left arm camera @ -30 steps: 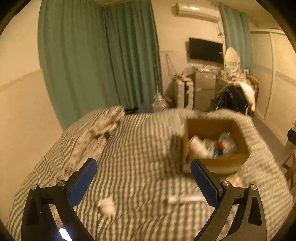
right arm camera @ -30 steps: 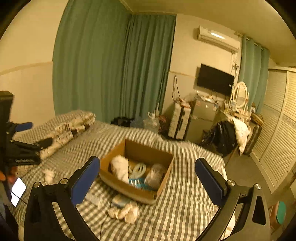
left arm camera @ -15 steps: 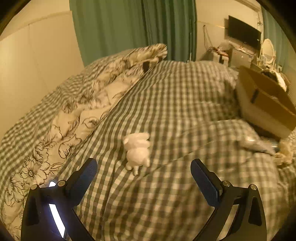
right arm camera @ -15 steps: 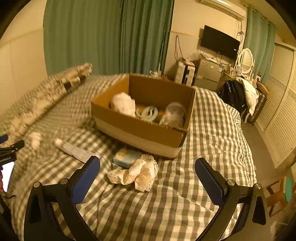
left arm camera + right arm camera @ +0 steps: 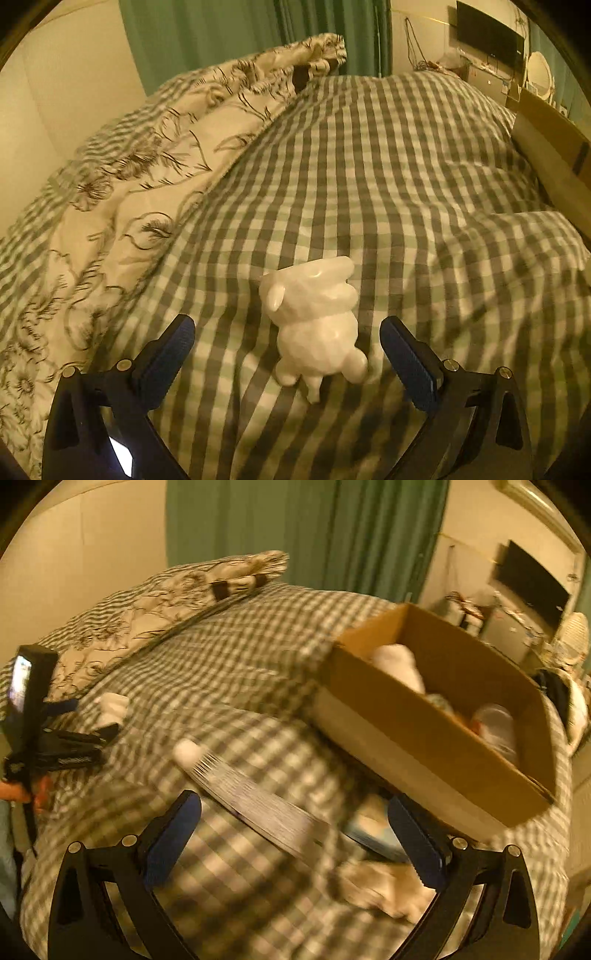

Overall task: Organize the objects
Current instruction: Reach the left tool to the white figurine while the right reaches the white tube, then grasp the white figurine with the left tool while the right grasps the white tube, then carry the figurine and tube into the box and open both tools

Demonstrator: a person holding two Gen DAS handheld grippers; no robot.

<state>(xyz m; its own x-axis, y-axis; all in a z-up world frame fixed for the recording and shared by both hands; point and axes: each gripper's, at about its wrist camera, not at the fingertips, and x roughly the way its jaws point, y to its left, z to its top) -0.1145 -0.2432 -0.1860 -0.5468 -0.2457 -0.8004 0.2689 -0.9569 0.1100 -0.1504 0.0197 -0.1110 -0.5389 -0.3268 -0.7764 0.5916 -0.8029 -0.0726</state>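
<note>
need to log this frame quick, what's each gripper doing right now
Left gripper: open, holding nothing, jaws either side of the white figurine.
Right gripper: open, holding nothing, over the tube.

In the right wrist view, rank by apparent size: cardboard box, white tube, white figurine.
1. cardboard box
2. white tube, though it's nearer the camera and blurred
3. white figurine, farther off beside the left gripper, so its true size is unsure
</note>
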